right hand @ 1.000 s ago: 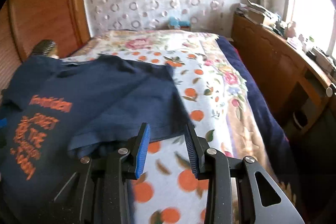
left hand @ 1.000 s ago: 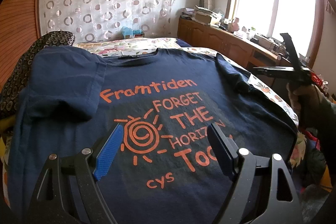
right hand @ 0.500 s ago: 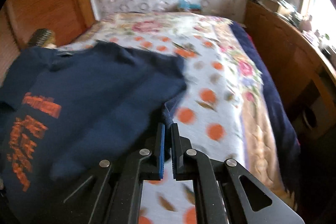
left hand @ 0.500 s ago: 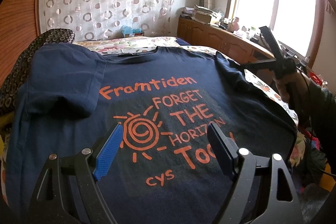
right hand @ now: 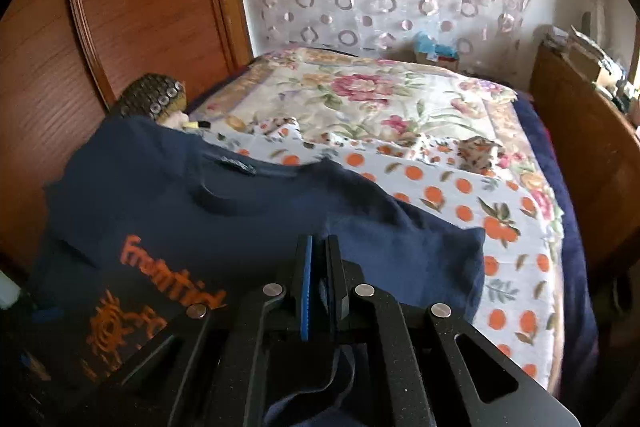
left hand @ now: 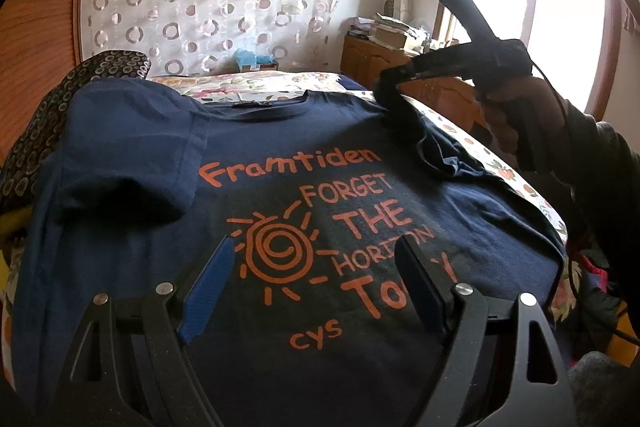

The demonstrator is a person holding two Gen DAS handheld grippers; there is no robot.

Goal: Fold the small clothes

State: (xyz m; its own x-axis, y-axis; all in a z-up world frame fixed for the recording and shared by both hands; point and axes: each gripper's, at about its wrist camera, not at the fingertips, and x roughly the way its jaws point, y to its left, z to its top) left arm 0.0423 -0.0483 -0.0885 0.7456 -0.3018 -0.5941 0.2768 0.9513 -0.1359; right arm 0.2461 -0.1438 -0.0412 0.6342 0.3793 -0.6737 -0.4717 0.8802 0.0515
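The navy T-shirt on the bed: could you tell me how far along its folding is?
Early. The navy T-shirt lies print-up on the bed. The right gripper has just pinched its right sleeve and lifts it. The left gripper hangs open; body folds remain.

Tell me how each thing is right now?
Navy blue cotton T-shirt with orange print: spread face up, right sleeve lifted.
Left gripper: open, empty, over the print.
Right gripper: shut on the sleeve.
Orange-patterned bedsheet: flat under the shirt.
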